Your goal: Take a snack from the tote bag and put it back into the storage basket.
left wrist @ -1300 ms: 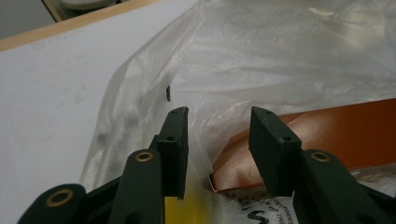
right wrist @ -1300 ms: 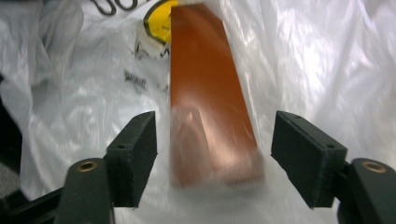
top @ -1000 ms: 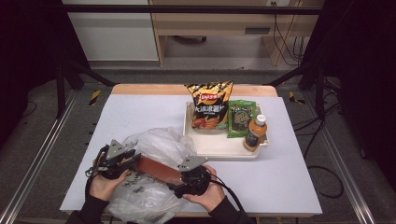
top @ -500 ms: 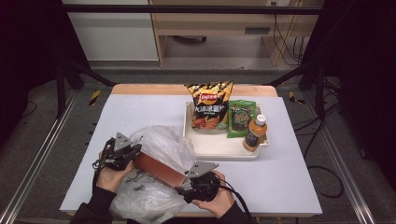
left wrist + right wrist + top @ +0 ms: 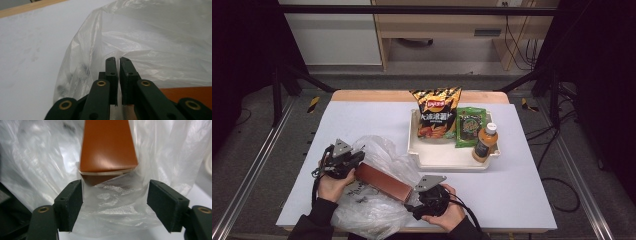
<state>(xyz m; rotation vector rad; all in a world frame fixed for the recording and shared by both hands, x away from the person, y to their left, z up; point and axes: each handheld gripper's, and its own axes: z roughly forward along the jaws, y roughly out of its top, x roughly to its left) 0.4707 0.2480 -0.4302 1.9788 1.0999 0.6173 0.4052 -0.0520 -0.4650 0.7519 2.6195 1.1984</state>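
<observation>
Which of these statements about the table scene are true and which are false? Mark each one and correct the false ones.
1. The left gripper is shut on the clear plastic bag. True.
2. The brown box lies in the white tray. False: it lies at the bag, in front of the right gripper.
3. The right gripper's fingers stand wide apart. True.
4. The juice bottle lies on its side. False: it stands upright in the tray.
5. The chips bag is in the tray. True.

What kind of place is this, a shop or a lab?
Probably a lab or test room, not a shop: a white table fenced by a black frame, loose cables on the floor, and a tray of snacks as props.
</observation>
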